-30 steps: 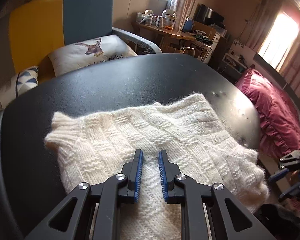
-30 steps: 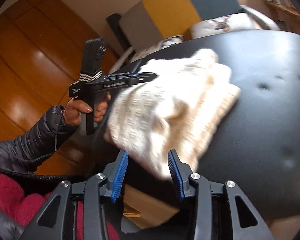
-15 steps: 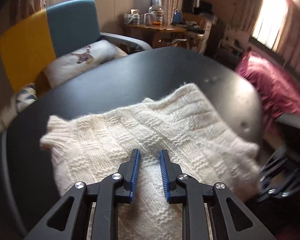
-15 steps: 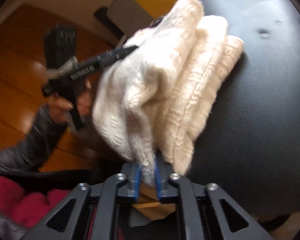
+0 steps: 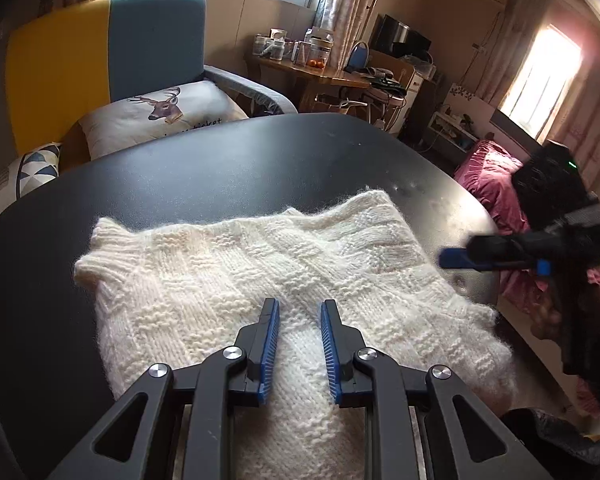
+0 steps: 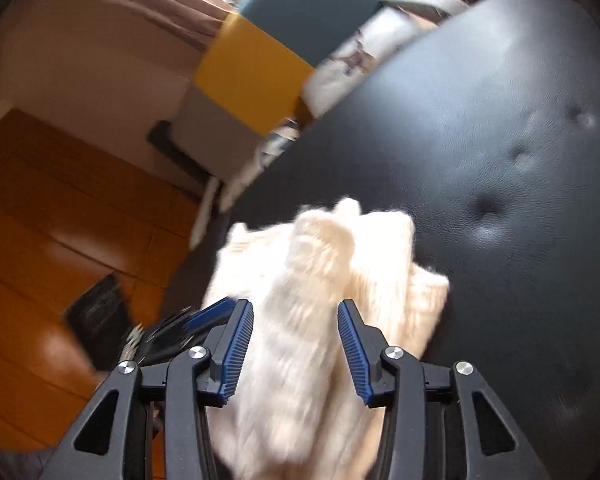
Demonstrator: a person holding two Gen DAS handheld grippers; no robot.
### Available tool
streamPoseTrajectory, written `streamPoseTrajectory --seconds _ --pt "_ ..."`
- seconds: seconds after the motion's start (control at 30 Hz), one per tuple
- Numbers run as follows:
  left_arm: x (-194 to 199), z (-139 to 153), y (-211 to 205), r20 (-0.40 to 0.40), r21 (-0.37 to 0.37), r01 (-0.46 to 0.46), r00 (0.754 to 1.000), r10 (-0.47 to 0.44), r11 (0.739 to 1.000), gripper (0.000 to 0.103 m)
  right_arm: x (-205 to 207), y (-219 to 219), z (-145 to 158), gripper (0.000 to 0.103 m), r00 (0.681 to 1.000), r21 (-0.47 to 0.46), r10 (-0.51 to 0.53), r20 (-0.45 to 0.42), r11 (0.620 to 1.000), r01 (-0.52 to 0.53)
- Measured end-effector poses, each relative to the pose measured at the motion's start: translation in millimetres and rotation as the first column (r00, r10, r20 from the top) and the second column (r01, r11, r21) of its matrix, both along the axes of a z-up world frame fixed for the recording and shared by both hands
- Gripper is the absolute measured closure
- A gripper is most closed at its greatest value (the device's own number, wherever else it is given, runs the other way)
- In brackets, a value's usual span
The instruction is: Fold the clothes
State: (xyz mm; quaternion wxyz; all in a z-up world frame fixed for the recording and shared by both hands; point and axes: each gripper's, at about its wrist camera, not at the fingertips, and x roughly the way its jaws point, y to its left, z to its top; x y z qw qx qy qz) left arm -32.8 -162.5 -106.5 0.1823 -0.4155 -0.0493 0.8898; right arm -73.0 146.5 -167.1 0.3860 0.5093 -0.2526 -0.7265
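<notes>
A white knit sweater lies folded on the black table. My left gripper reaches over its near edge, jaws narrow, with a ridge of knit filling the gap between the blue pads. In the left wrist view my right gripper hovers at the table's right edge, just off the cloth. Its jaws are opening. In the blurred right wrist view the sweater shows between the right gripper's spread fingers, and the pads do not press on it. The left gripper shows there as a dark blur at the sweater's left.
A yellow and blue armchair with a deer pillow stands behind the table. A cluttered wooden desk is at the back, and pink bedding lies to the right. Orange wooden floor lies left of the table.
Half a second ago the right gripper was shut on the sweater's corner. It has since let go, opened and rolled, with the view now blurred. The left gripper has barely moved.
</notes>
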Motion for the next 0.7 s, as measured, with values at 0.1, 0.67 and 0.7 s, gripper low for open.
streamPoseTrajectory --seconds 0.1,0.67,0.7 --pt "5 3 1 -0.016 -0.021 -0.006 1.000 0.006 1.000 0.081 -3 -26 -1 0.077 0.996 0.118 0.054 -0.066 0.992 -0.046" --pt "44 -6 -5 -0.054 -0.121 0.017 0.998 -0.024 0.992 0.075 4 14 -31 0.092 0.992 0.120 -0.114 -0.062 0.985 0.121" --pt "46 -7 -3 -0.058 -0.121 0.020 0.998 -0.027 0.992 0.075 3 16 -33 0.092 0.991 0.100 -0.121 -0.054 0.987 0.126"
